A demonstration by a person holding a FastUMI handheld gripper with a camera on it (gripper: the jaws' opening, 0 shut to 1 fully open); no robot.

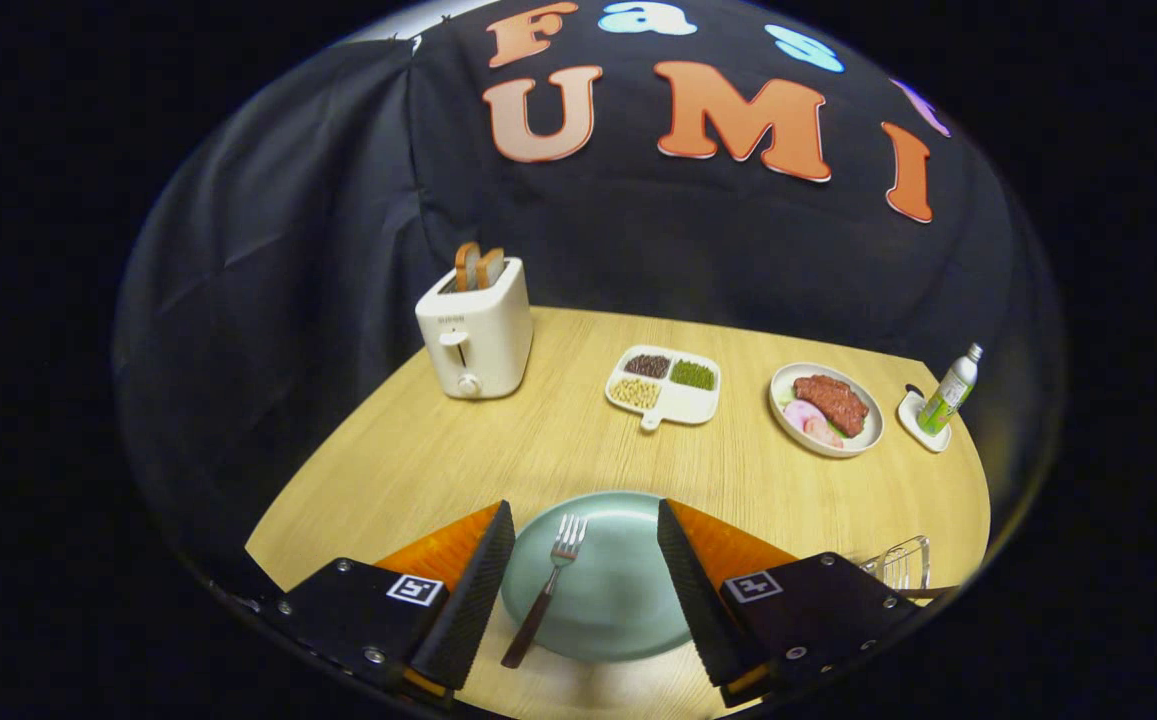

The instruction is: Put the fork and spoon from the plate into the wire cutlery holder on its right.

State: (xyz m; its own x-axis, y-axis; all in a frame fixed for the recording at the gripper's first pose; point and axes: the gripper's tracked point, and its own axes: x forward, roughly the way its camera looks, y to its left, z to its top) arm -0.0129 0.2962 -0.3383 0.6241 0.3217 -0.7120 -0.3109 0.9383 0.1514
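One fork on the plate, between the gripper's spread fingers.

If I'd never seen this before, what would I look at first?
Probably the fork lying on the green plate, right between the open fingers of the hand-held gripper. Next, the white toaster with two bread slices sticking up, at the table's far left. A wire cutlery holder peeks out just right of the plate.
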